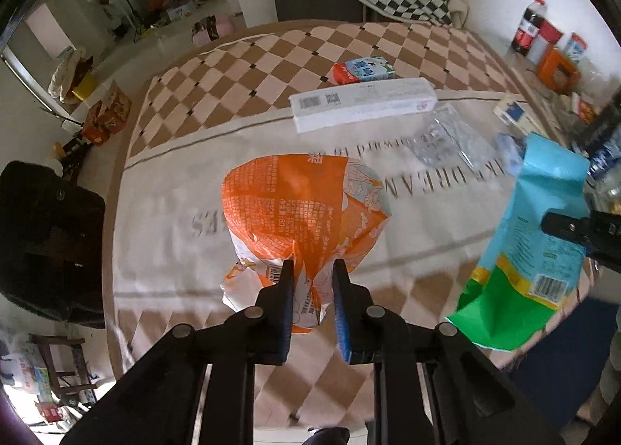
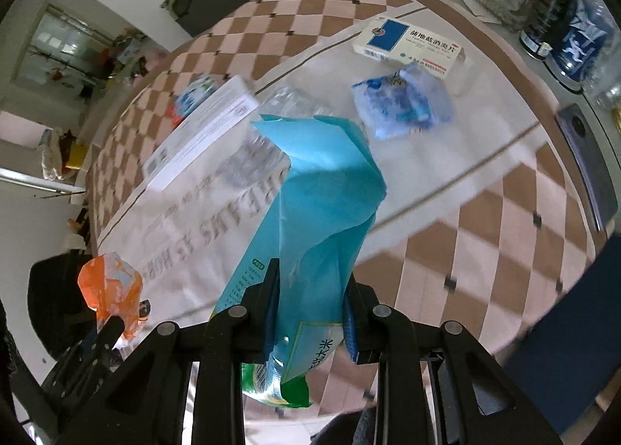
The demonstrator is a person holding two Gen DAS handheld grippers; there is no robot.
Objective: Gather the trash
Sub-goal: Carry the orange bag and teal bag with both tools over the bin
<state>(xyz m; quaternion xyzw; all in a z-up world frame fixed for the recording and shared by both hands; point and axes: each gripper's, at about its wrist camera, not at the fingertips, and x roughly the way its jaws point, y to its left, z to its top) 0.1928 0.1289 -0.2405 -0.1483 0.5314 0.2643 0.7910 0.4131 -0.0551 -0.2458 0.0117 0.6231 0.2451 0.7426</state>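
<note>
My left gripper [image 1: 312,270] is clamped on the crumpled orange bag [image 1: 299,208], held above the desk [image 1: 174,181]. My right gripper [image 2: 310,282] is clamped on the teal pouch [image 2: 318,212], likewise lifted.

Glossy, crinkled orange wrapper [image 1: 295,208], smooth teal plastic pouch [image 2: 322,208], matt woven tablecloth [image 1: 186,181].

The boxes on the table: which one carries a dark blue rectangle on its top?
The small white medicine box beside the crumpled blue wrapper. The long white box shows only barcodes and fine print.
</note>
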